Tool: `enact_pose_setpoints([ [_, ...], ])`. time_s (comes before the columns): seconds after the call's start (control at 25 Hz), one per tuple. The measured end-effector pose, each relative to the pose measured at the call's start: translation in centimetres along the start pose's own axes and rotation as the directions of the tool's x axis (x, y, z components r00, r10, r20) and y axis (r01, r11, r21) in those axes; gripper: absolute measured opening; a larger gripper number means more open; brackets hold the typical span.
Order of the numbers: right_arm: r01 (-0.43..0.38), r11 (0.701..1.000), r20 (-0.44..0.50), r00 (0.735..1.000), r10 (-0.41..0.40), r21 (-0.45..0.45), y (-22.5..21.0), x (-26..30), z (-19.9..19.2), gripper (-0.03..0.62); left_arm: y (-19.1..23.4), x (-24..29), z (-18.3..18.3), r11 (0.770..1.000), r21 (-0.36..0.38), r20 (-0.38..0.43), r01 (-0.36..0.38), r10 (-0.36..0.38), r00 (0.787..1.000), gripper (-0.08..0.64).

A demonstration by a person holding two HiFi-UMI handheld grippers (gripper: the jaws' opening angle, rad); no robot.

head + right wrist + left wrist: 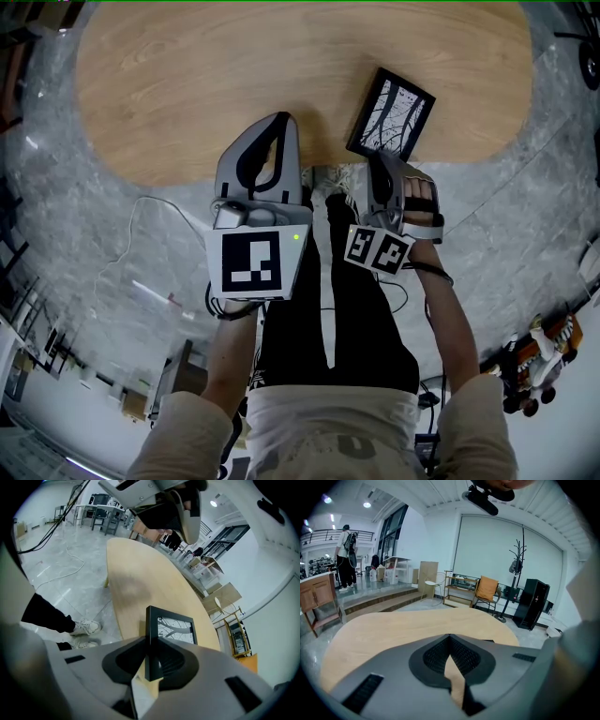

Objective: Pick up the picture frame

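The black picture frame (390, 114), holding a black-and-white branch print, is at the near right edge of the oval wooden table (234, 75). My right gripper (379, 161) is shut on the frame's near edge. In the right gripper view the frame (176, 630) stands tilted up between the pads of the right gripper (151, 660), its gripped edge off the table (136, 588). My left gripper (279, 122) hovers over the table's near edge, left of the frame, shut with nothing in it. The left gripper (450, 641) shows its tips meeting over bare wood (393, 625).
The person's dark trouser legs and white shoes (342, 178) stand right against the table's near edge. A white cable (141, 216) runs over the grey marble floor at the left. Beyond the table are a chair (486, 590), a coat stand (516, 569) and a person (346, 555).
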State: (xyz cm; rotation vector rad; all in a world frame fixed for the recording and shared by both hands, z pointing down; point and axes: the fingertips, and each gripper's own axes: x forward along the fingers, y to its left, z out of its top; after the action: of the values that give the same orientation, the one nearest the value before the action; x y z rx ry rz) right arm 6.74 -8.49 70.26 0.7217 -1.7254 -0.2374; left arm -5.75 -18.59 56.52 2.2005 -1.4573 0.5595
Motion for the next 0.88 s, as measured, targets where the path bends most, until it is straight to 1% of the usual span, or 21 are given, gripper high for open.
enact_pose_setpoints([
  [0.12,0.049,0.999,0.02,0.999,-0.05,0.02,-3.5,-1.1,0.9,0.083,-0.6,-0.4,2.3,1.0,0.004,0.026,-0.003,0.003,1.0,0.009],
  [0.28,0.145,0.988,0.057,0.987,-0.147,0.045,-9.9,-3.2,3.7,0.083,-0.5,-1.6,6.9,0.999,0.033,0.06,-0.018,0.016,0.998,0.009],
  [0.36,0.21,0.976,0.077,0.974,-0.214,0.065,-14.2,-4.6,5.5,0.083,-0.5,-2.3,10.1,0.999,0.044,0.092,-0.029,0.025,0.995,0.009],
  [0.44,0.279,0.956,0.1,0.953,-0.287,0.091,-18.8,-6.4,7.4,0.083,-0.8,-3.2,13.7,0.998,0.058,0.133,-0.037,0.029,0.991,0.009],
  [0.56,0.341,0.93,0.117,0.927,-0.357,0.134,-24.0,-10.9,10.0,0.083,-1.9,-5.9,18.2,0.998,0.063,0.153,-0.031,0.021,0.988,0.009],
  [0.64,0.39,0.904,0.136,0.9,-0.415,0.177,-28.0,-14.0,12.3,0.083,-1.8,-7.5,21.9,0.997,0.064,0.192,-0.037,0.024,0.981,0.009],
  [0.76,0.471,0.847,0.187,0.834,-0.519,0.246,-34.1,-19.1,16.3,0.083,-1.2,-10.1,28.6,0.997,0.05,0.287,-0.06,0.043,0.957,0.009],
  [0.84,0.491,0.822,0.228,0.799,-0.557,0.287,-36.4,-23.1,18.2,0.083,-1.4,-12.5,32.0,0.996,0.04,0.335,-0.074,0.056,0.94,0.009],
  [0.88,0.485,0.818,0.251,0.788,-0.562,0.308,-37.1,-25.0,19.1,0.083,-1.6,-13.9,33.5,0.996,0.042,0.355,-0.084,0.064,0.933,0.009],
])
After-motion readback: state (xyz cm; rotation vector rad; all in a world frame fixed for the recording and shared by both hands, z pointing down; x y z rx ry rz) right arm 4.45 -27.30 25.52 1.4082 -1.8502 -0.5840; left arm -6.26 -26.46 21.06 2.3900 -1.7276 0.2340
